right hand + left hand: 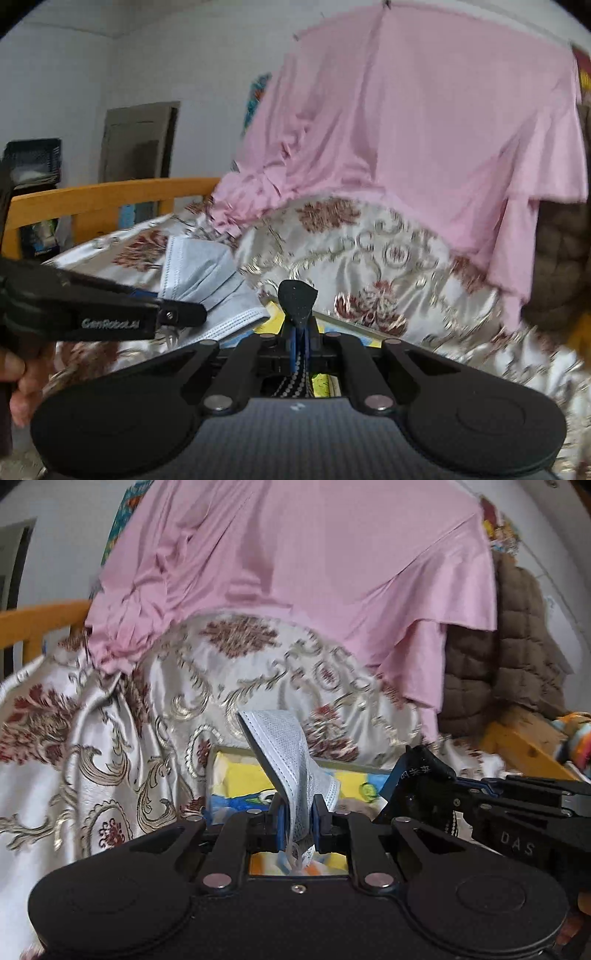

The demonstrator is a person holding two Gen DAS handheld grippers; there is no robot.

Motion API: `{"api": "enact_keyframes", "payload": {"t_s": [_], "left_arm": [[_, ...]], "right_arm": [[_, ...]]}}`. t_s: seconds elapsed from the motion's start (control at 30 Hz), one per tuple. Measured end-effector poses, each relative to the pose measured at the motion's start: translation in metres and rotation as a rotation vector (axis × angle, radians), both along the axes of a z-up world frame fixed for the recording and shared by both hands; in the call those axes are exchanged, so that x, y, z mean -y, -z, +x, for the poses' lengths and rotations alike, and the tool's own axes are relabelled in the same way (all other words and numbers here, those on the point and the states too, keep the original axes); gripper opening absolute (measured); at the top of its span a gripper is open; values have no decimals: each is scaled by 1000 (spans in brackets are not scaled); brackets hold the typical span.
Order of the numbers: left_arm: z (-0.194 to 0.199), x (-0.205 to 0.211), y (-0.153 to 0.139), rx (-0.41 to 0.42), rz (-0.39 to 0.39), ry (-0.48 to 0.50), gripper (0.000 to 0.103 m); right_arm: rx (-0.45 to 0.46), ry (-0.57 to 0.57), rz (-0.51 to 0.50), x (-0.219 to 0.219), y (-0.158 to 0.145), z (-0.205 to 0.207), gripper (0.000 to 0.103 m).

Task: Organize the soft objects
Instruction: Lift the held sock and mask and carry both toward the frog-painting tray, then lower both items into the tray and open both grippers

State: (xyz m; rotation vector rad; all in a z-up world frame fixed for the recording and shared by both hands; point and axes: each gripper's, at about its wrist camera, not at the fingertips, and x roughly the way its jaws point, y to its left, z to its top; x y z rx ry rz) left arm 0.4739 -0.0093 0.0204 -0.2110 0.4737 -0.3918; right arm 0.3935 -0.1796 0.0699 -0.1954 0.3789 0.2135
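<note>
My left gripper [298,812] has its jaws pinched on a grey face mask [286,753] above the patterned bedspread [110,738]. Only my right wrist view shows the right gripper [300,332] clamped on a dark strap [297,295], plus the door [138,140].

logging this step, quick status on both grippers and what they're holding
Left gripper shut on grey face mask. Right gripper shut on small black cloth piece. Both lifted over patterned bedspread; nothing in the way.
</note>
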Motion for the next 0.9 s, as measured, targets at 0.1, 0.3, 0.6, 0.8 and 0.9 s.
{"api": "enact_keyframes", "payload": {"t_s": [0.1, 0.3, 0.6, 0.8, 0.9], "left_arm": [[30, -5, 13, -48, -21, 7, 15], [70, -4, 35, -144, -14, 42, 15], [77, -8, 57, -219, -43, 16, 18], [70, -7, 51, -228, -6, 24, 29], [65, -8, 45, -233, 1, 15, 40]], "right_arm": [[-69, 23, 72, 8, 18, 45, 4], [-172, 61, 163, 10, 42, 106, 4], [-239, 129, 86, -6, 64, 132, 5], [-263, 143, 64, -6, 60, 129, 14], [-256, 139, 57, -6, 50, 124, 30]]}}
